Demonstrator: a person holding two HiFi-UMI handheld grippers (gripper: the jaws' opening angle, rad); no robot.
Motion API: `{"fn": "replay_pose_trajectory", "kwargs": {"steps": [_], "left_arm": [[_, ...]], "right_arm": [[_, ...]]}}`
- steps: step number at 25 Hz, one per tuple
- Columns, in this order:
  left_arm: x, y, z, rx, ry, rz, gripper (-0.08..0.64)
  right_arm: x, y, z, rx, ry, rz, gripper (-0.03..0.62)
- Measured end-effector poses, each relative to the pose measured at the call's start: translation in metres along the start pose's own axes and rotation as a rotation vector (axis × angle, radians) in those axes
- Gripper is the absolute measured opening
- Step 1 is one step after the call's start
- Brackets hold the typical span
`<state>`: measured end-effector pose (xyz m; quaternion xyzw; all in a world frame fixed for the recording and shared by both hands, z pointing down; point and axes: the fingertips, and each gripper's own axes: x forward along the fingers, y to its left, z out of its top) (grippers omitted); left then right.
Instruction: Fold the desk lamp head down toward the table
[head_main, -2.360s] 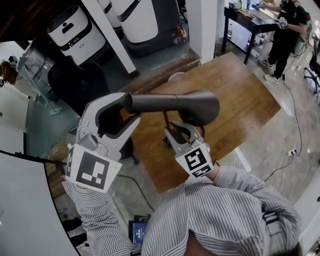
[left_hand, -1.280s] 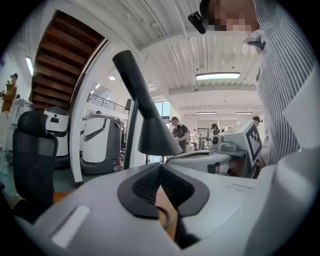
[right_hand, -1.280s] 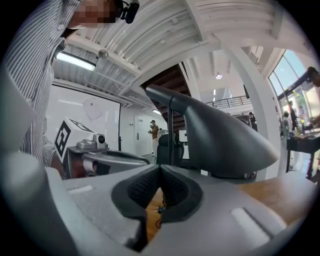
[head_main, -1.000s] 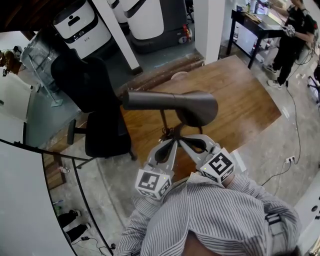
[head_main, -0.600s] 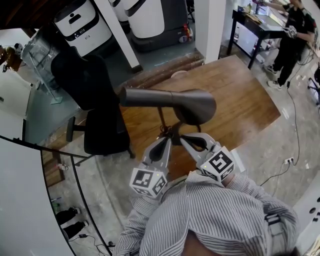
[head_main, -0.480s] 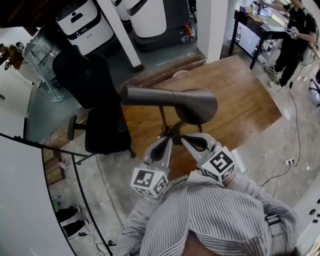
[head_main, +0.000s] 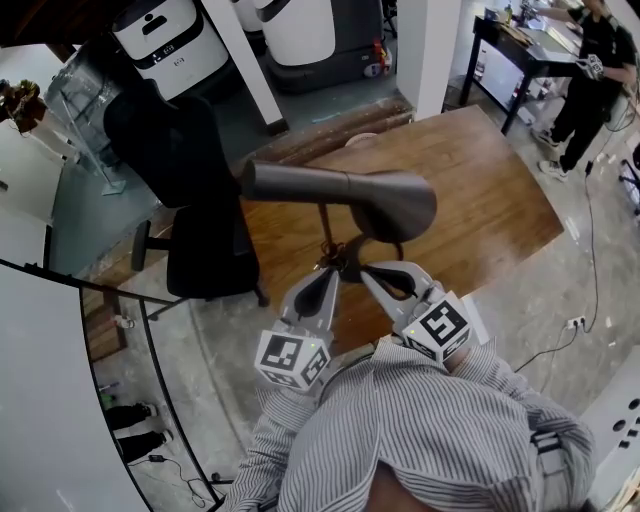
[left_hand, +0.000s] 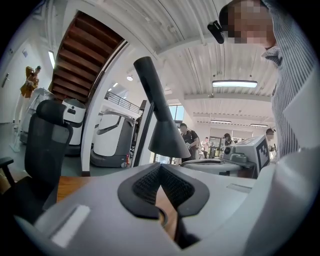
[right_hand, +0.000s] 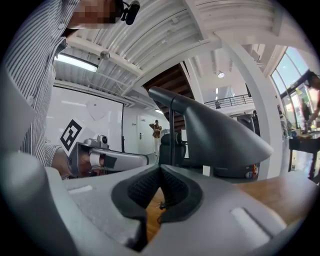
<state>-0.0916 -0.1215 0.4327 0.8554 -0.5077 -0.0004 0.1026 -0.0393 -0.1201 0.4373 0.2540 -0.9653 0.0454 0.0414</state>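
The desk lamp's dark grey head (head_main: 350, 195) lies about level above the wooden table (head_main: 490, 210), on a thin stem (head_main: 325, 228). Both grippers sit low under it, near the stem's foot, tips close together. My left gripper (head_main: 330, 272) is shut with nothing in it, and so is my right gripper (head_main: 366, 270). The left gripper view has its pads (left_hand: 146, 184) closed and the cone-shaped head (left_hand: 162, 120) above. In the right gripper view the head (right_hand: 215, 130) looms over the closed pads (right_hand: 175, 187). A cord plug (right_hand: 161, 205) lies on the wood.
A black office chair (head_main: 185, 190) stands left of the table. White machines (head_main: 165, 40) and a white pillar (head_main: 425, 50) lie beyond. A person (head_main: 585, 70) stands at a dark desk at the back right. A cable (head_main: 585, 230) runs along the floor at the right.
The left gripper has come down from the tail end of the lamp head to sit beside the right gripper below it. The lamp head keeps its level pose. The right gripper stays put.
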Motion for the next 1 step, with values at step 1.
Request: {"fn": "replay_pose_trajectory", "kwargs": {"steps": [1], "left_arm": [[-0.0002, 0.0017, 0.0005, 0.001, 0.0, 0.0, 0.006]], "right_arm": [[0.0009, -0.0002, 0.002, 0.001, -0.006, 0.0, 0.0]]}}
